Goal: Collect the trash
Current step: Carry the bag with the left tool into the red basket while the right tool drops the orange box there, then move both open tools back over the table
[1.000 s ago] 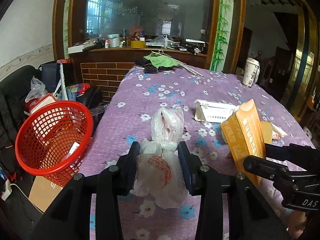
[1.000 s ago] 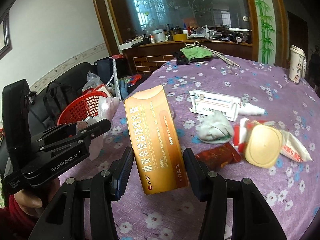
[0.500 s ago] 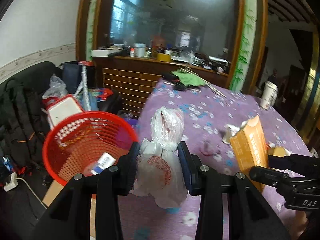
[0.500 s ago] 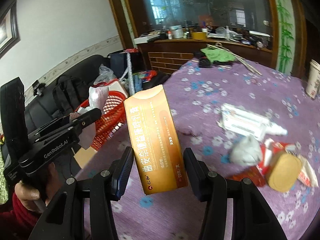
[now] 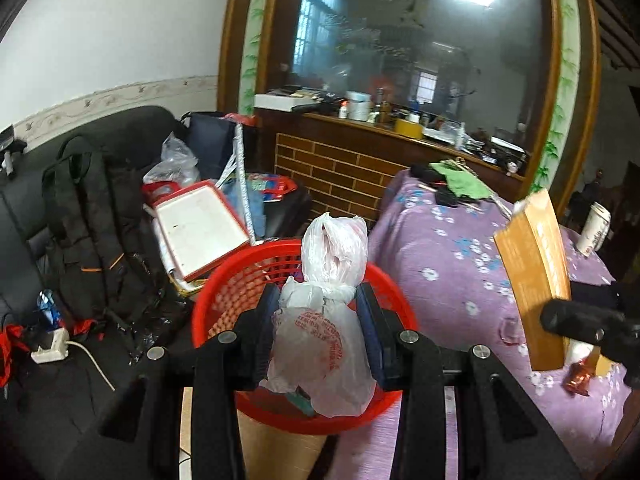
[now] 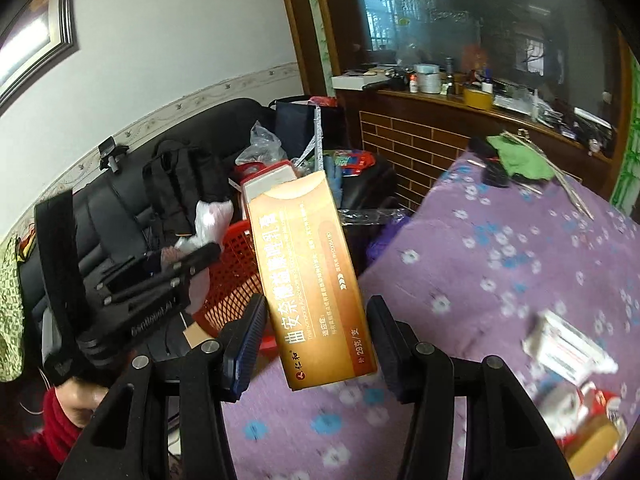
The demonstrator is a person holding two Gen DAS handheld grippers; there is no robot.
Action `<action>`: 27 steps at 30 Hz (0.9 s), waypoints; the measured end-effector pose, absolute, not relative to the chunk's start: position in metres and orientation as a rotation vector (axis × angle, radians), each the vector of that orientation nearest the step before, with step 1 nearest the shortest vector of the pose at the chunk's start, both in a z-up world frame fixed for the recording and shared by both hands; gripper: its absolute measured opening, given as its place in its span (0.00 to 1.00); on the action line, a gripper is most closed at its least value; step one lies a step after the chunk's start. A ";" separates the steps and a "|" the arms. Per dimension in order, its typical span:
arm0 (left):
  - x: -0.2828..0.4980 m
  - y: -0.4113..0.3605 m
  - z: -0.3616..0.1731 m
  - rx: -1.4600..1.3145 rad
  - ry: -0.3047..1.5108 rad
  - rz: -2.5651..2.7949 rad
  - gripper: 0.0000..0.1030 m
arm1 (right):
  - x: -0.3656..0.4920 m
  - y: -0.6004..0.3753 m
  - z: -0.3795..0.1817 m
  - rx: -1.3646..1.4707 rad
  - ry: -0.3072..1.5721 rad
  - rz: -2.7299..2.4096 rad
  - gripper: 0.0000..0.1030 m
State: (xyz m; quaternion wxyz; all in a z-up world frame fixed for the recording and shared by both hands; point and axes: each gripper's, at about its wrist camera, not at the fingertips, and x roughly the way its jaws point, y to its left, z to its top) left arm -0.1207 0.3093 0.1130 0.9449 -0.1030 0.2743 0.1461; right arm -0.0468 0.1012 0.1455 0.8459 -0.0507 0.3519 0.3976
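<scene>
Trash held over a red basket [image 5: 224, 292], lower centre of frame.
Left tongs [image 5: 318, 330] clamp a knotted plastic bag [image 5: 326, 344]; right tongs [image 6: 316, 320] clamp an orange box [image 6: 310, 272].

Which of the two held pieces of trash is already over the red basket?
The knotted white plastic bag in the left gripper: it hangs above the red basket. The orange carton in the right gripper is above the table edge.

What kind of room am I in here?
Probably a lived-in home living or dining room: a black leather sofa, a table under a purple floral tablecloth, and a cluttered brick-fronted wooden counter.
</scene>
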 end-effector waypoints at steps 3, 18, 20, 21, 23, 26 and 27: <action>-0.118 0.323 0.107 -0.231 0.570 0.306 0.37 | -0.033 0.126 0.143 -0.091 0.768 0.865 0.54; -0.106 0.342 0.090 -0.237 0.600 0.328 0.75 | -0.002 0.149 0.121 -0.040 0.818 0.848 0.54; -0.108 0.337 0.091 -0.245 0.602 0.319 0.75 | -0.006 0.129 0.121 -0.040 0.806 0.817 0.57; -0.108 0.335 0.092 -0.251 0.601 0.311 0.75 | -0.007 0.122 0.120 -0.035 0.804 0.802 0.57; -0.109 0.323 0.094 -0.249 0.598 0.285 0.75 | -0.013 0.100 0.116 -0.032 0.796 0.777 0.57; -0.109 0.299 0.098 -0.214 0.601 0.249 0.75 | -0.022 0.068 0.108 -0.008 0.797 0.744 0.57; -0.108 0.290 0.099 -0.207 0.602 0.231 0.75 | -0.026 0.057 0.105 0.001 0.800 0.735 0.57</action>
